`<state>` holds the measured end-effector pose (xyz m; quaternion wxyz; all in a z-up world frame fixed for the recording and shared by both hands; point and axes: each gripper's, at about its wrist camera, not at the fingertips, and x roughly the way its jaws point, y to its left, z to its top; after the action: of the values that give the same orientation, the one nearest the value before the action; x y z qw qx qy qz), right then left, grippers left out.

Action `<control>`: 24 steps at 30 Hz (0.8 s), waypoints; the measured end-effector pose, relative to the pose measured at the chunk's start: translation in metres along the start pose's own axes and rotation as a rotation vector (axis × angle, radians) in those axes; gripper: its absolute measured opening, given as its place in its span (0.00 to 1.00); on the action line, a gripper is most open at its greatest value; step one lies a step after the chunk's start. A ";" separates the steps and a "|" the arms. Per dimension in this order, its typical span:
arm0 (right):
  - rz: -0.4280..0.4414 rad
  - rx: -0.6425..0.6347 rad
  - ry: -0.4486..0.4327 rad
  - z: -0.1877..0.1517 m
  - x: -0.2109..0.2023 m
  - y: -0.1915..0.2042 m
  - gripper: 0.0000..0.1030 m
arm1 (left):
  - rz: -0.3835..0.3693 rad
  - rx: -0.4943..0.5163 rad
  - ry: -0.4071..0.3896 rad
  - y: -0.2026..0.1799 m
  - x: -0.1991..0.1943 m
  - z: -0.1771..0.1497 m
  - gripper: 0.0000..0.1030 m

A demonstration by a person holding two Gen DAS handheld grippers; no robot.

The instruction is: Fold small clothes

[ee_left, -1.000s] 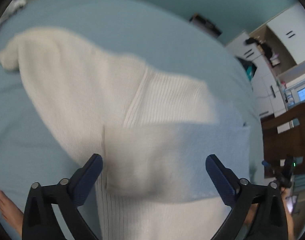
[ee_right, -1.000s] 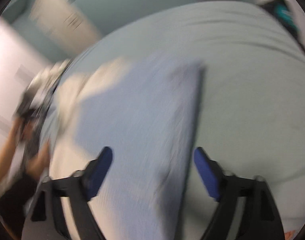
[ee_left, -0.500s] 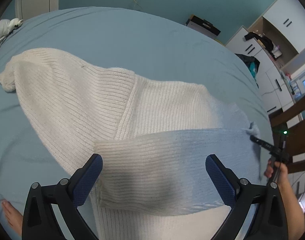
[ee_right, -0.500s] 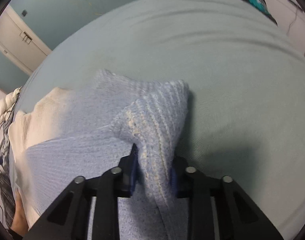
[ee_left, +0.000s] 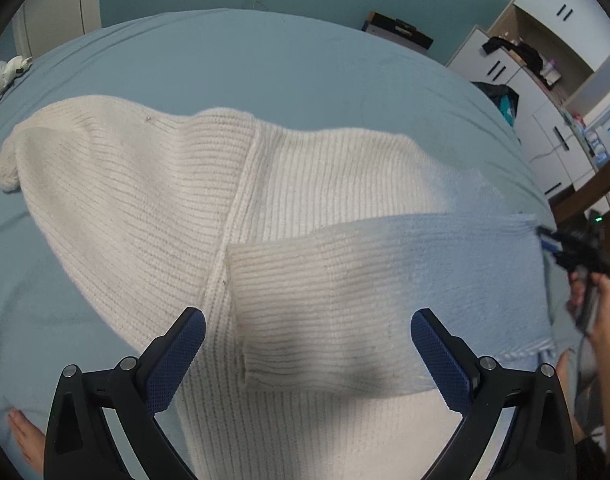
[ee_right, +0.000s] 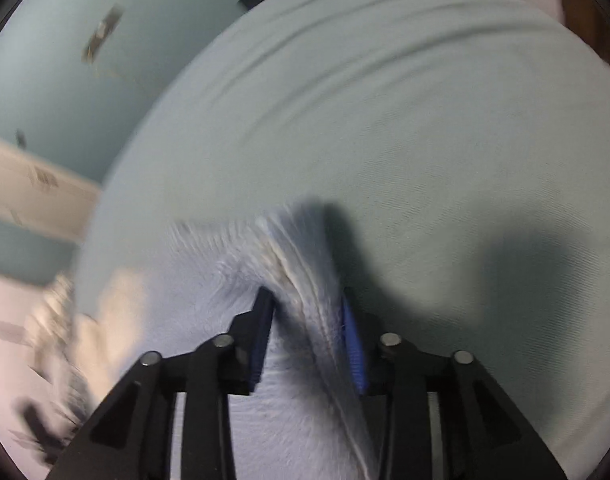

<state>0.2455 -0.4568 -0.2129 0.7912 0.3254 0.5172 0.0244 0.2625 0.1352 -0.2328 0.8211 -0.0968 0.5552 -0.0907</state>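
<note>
- Left wrist view: the left gripper hovers above the white ribbed knit sweater, its two blue-padded fingers spread wide with nothing between them.
- The sweater lies flat on the light blue bed sheet. One sleeve stretches away to the upper left, ending in a bunched cuff near the bed's edge. The other sleeve is folded across the body, its long axis running left to right, cuff end at the left.
- At the far right, the right gripper sits at the sweater's right edge, held by the person's hand.
- Compared with half a second ago, this view sits lower over the folded sleeve; the sweater's layout is unchanged.
- Right wrist view: the right gripper is clamped on a raised ridge of the sweater, fabric pinched between both blue pads. The ridge points away from the camera onto the bed sheet.
- The picture is more motion-blurred than half a second ago, and the bed appears tilted.
</note>
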 end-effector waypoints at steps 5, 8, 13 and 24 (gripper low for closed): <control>-0.146 -0.159 -0.081 -0.017 -0.092 -0.021 0.77 | 0.040 0.053 0.019 0.000 0.010 -0.008 1.00; -0.116 -0.310 -0.014 -0.065 -0.117 -0.039 0.77 | 0.038 0.066 0.045 -0.001 0.019 -0.012 1.00; -0.099 -0.446 0.159 -0.123 -0.097 -0.047 0.76 | 0.025 0.071 0.111 -0.008 0.036 -0.018 1.00; -0.254 -0.680 0.205 -0.149 -0.077 -0.009 0.09 | 0.130 0.063 0.166 -0.027 0.071 -0.019 1.00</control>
<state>0.0823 -0.4198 -0.1942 0.7948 -0.0267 0.5924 0.1287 0.2698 0.0897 -0.2965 0.7791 -0.0269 0.6232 -0.0621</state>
